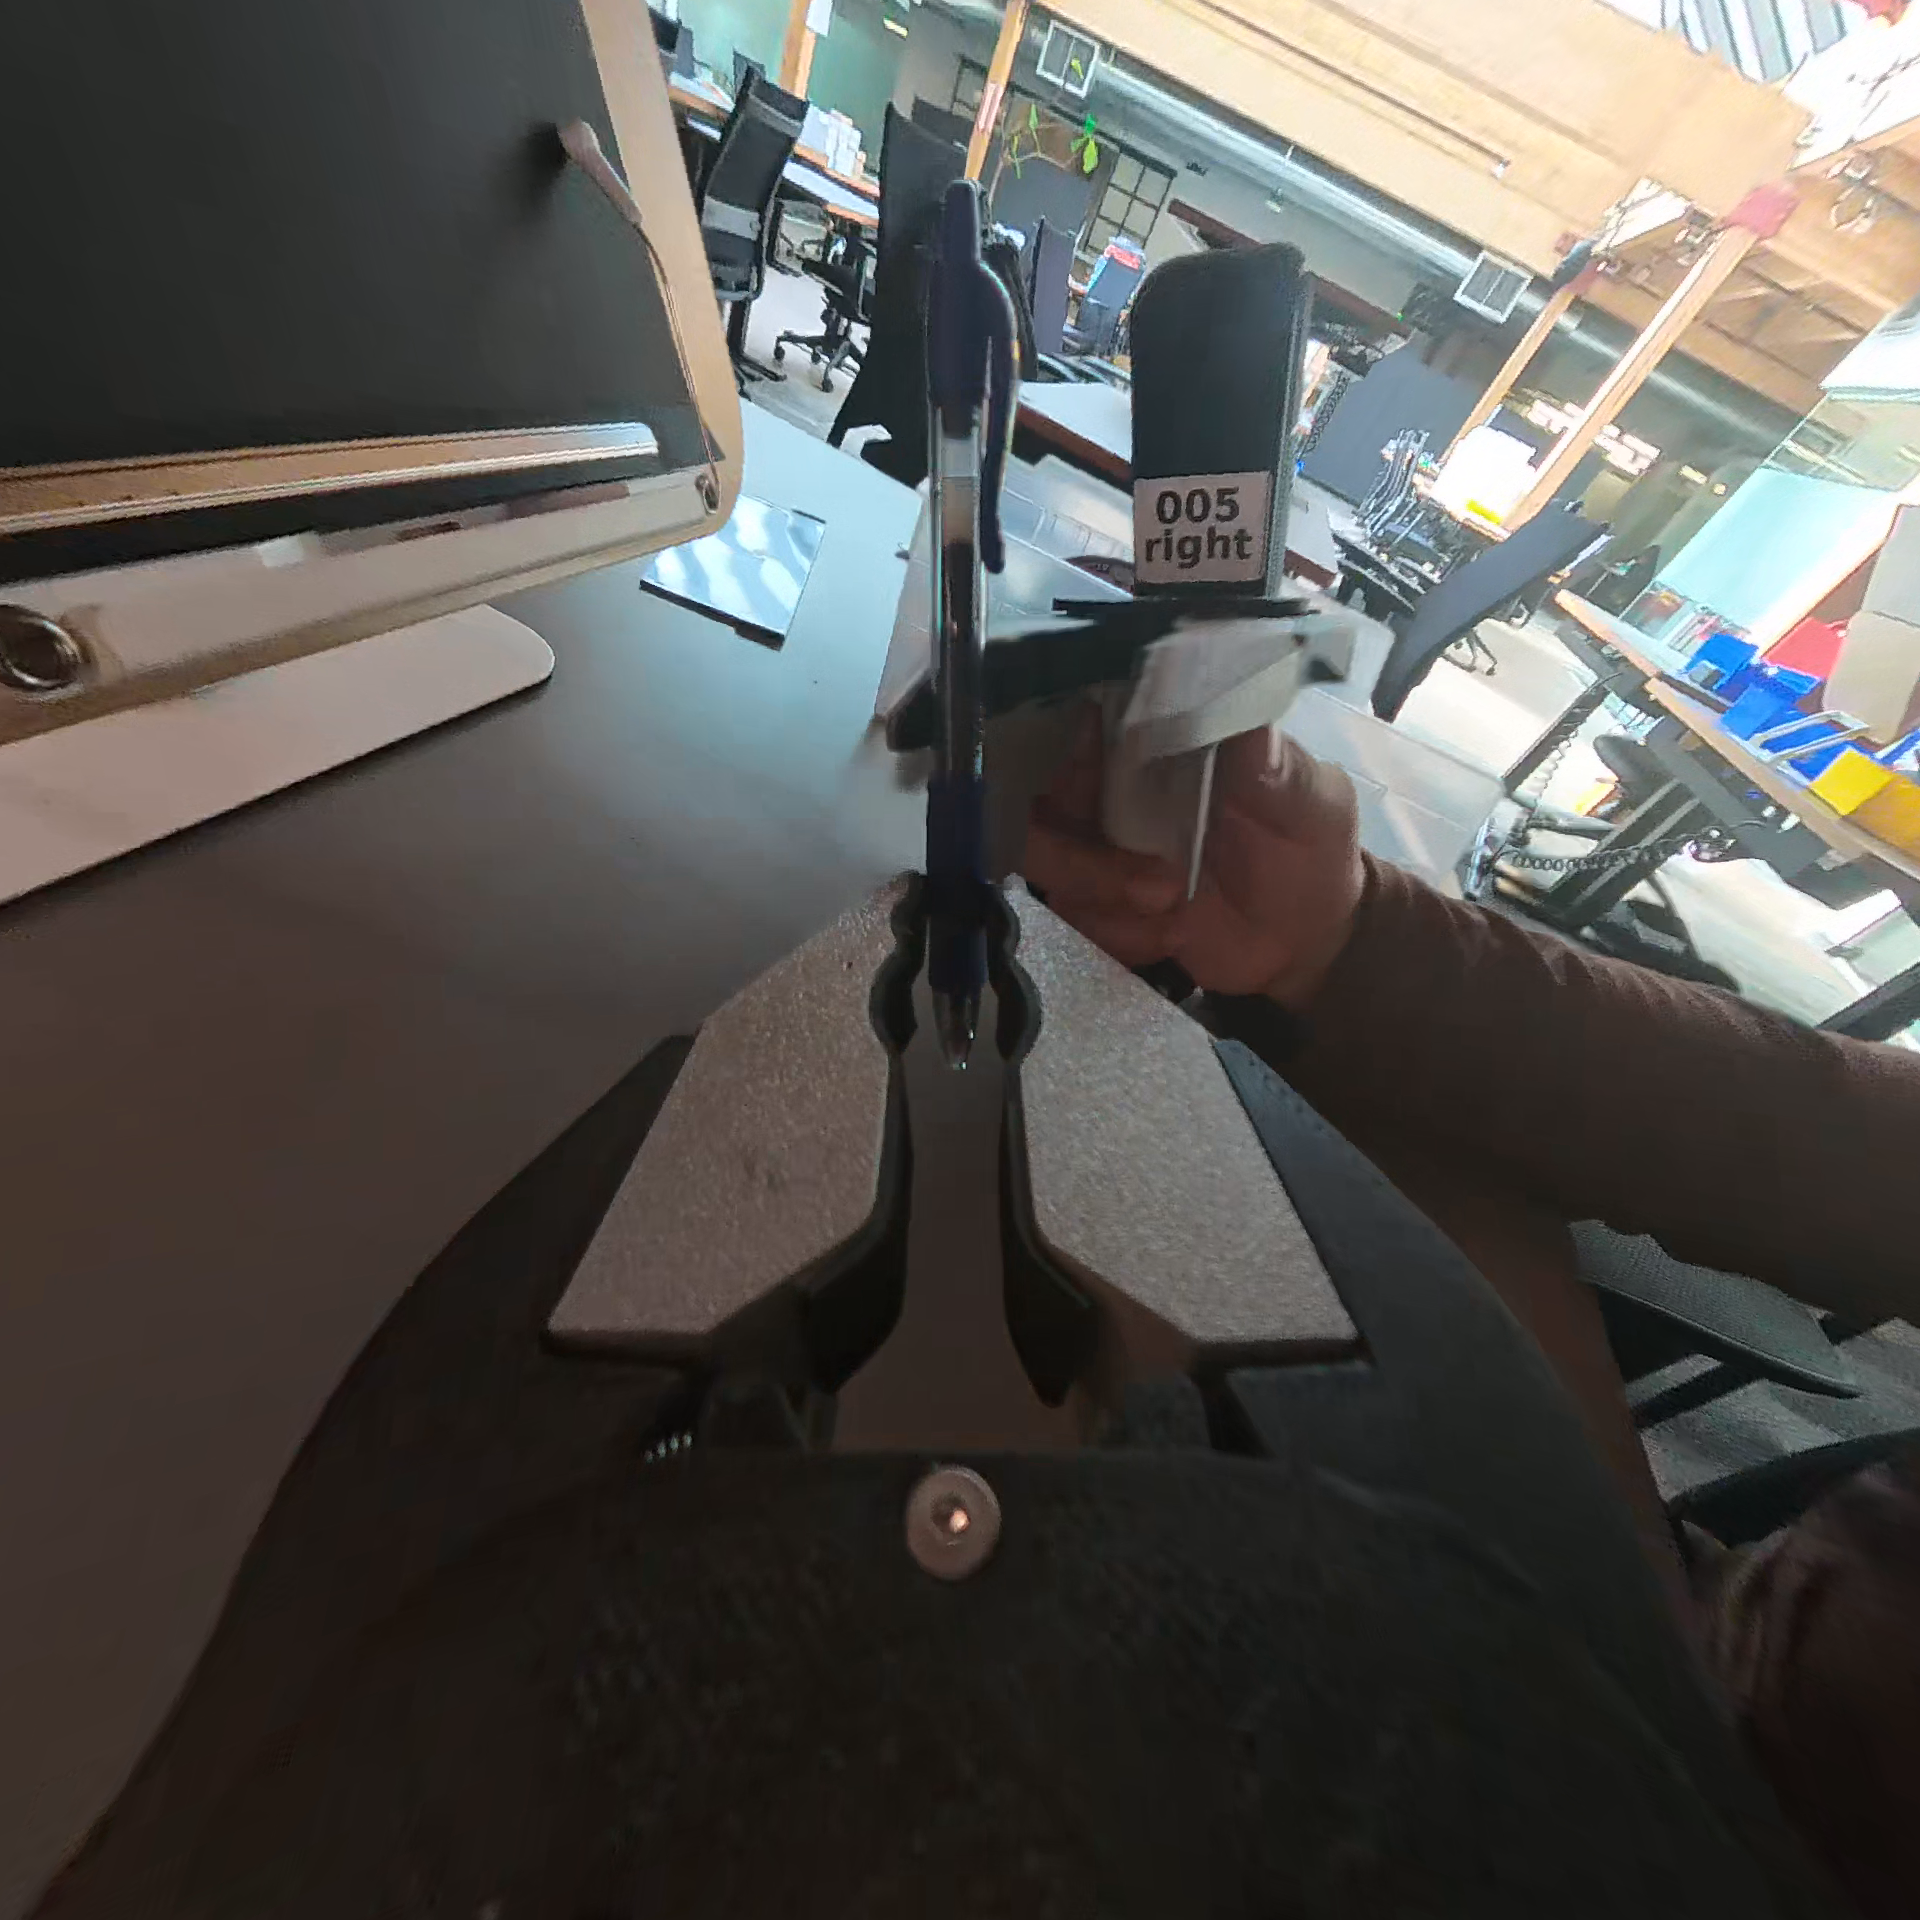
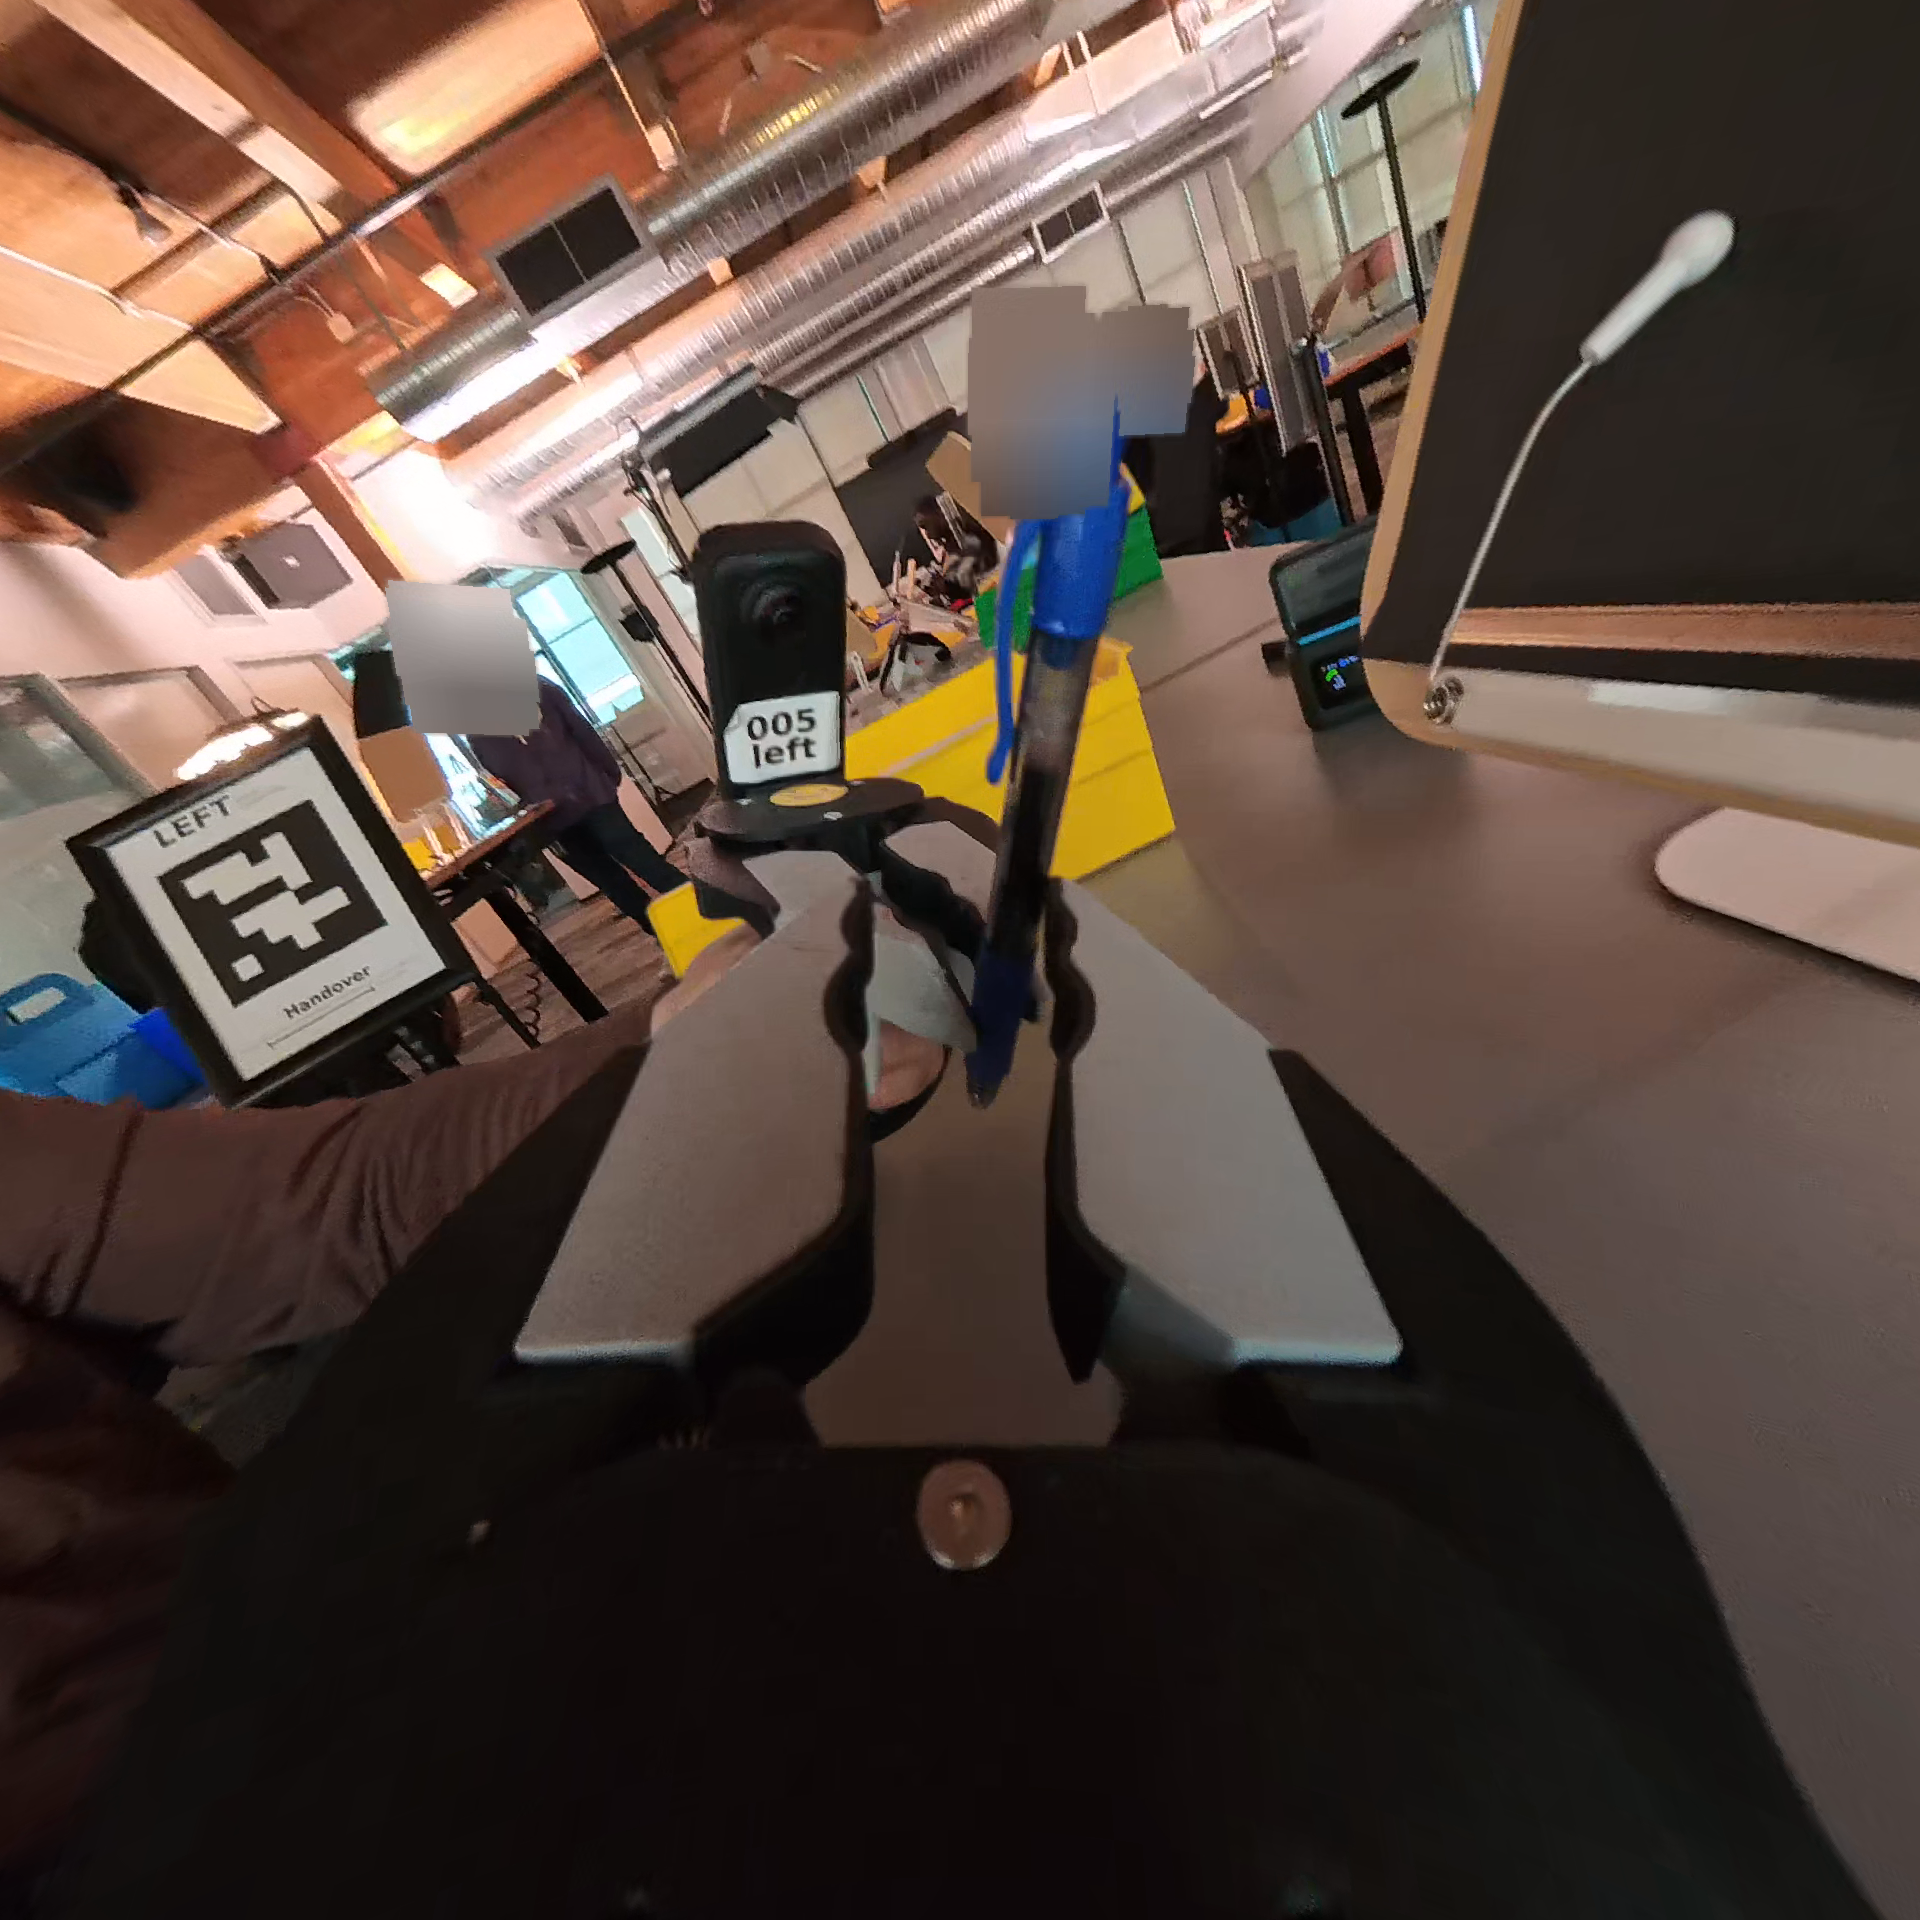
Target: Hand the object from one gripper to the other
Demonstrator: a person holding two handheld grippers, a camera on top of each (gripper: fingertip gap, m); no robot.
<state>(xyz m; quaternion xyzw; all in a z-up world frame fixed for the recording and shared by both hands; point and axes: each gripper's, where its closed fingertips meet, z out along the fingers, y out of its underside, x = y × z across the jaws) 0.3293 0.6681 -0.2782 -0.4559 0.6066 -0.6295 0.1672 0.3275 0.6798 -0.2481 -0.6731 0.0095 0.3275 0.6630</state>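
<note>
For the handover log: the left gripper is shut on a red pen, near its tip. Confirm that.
Not red: the pen is blue, as the left wrist view shows. The left gripper is indeed shut on it near its tip.

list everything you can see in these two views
pen: one, blue with a clear barrel, upright in the air, tip down
monitor: one, dark screen with a pale frame, on the desk
desk: one, dark, below both grippers
small device: one, dark with a lit screen, on the desk beside the monitor
framed sign: one, black and white, standing off to the side
office chairs: several, black, in the background
left gripper: one, grey and black, jaws shut on the pen's lower end
right gripper: one, grey and black, jaws open either side of the pen
hand: one, holding the right gripper
sleeve: brown, behind that hand
</note>
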